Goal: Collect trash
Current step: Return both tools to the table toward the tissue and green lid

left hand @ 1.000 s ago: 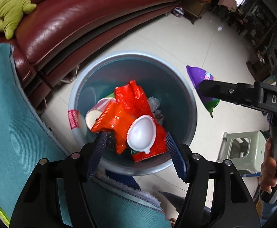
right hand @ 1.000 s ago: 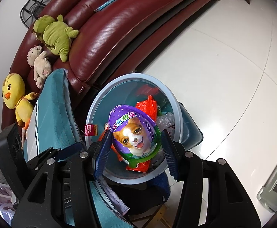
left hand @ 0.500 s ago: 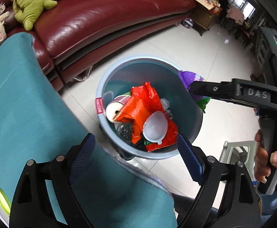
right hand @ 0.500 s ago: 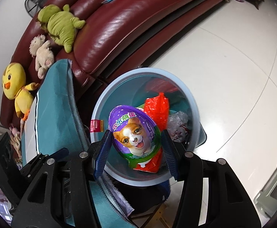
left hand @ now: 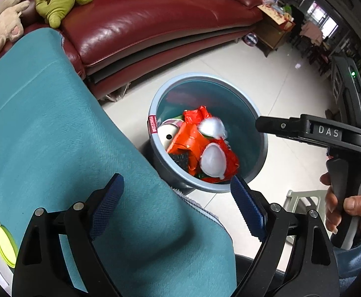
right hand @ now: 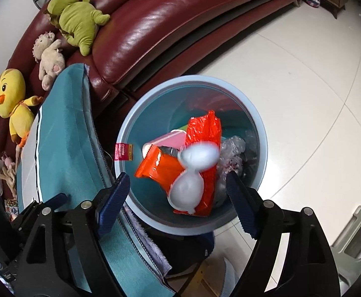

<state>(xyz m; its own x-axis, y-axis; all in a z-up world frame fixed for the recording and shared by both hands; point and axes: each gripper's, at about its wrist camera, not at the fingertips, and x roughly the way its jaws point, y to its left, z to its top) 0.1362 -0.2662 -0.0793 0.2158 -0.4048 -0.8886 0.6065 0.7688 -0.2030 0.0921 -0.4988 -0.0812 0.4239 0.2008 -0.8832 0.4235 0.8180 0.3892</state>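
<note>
Left wrist view: left hand-held gripper point(left hand: 176, 204) jaws wide apart, nothing between them, hanging over the teal cloth-covered table point(left hand: 56, 136) at near left. Round blue-grey plastic trash bin point(left hand: 260, 158) sits on the tiled floor, far right of this gripper. Inside: crumpled red-orange foil wrapper point(left hand: 190, 141), 1 white egg-shaped plastic half-shell point(left hand: 212, 160) lying on it, and a second blurred white shell point(left hand: 211, 127) in the air above the pile. Right hand-held gripper point(left hand: 259, 125) reaches in from the right, its tip over the bin's far-right rim; from here I cannot tell its jaw state.

Right wrist view: right hand-held gripper point(right hand: 178, 198) jaws opening, nothing pressed between the pads. Blurred white shell point(right hand: 199, 156) is falling straight below, inside the trash bin point(right hand: 136, 113). Resting half-shell point(right hand: 186, 191) lies long axis near-to-far.

Judgement: drop done; bin lies directly under the right one, which is nearer. Next trash likely on the table, nearer the left one.
</note>
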